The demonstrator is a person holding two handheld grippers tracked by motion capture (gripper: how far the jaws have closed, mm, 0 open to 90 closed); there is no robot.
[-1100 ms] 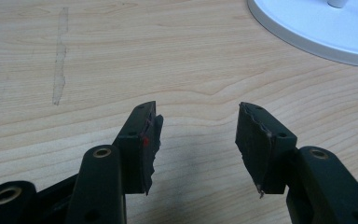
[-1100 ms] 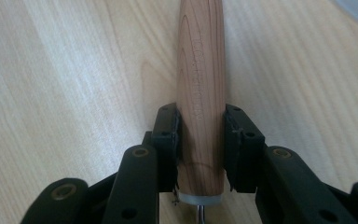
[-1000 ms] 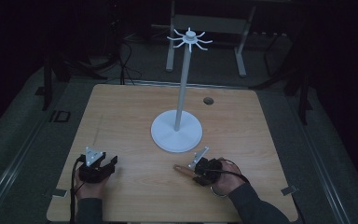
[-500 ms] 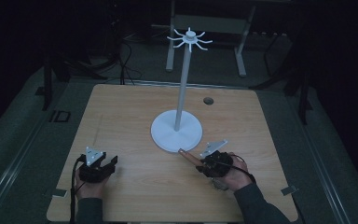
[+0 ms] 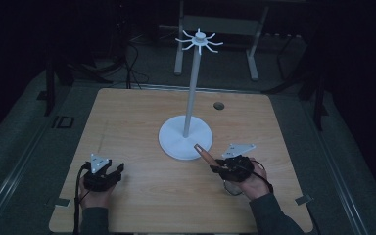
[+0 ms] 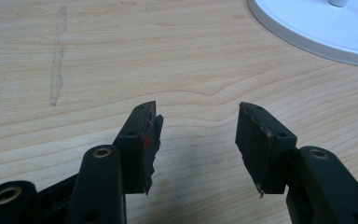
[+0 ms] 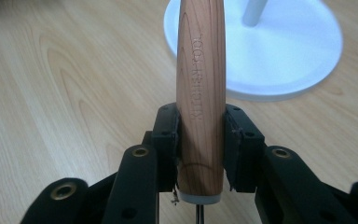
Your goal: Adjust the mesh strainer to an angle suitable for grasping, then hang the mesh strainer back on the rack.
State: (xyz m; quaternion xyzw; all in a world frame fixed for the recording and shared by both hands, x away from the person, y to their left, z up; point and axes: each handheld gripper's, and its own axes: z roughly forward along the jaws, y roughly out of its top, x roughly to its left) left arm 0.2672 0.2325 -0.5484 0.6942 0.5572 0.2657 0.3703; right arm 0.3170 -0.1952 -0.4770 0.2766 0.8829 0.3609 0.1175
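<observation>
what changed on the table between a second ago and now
The right gripper, shut on the wooden handle, has carried it from near the table's front edge up and toward the white stand's base; the handle's tip now overlaps the base's rim in the high view. Nothing was picked up or released. The left gripper stayed put with open, empty jaws, and the stand did not move.
</observation>
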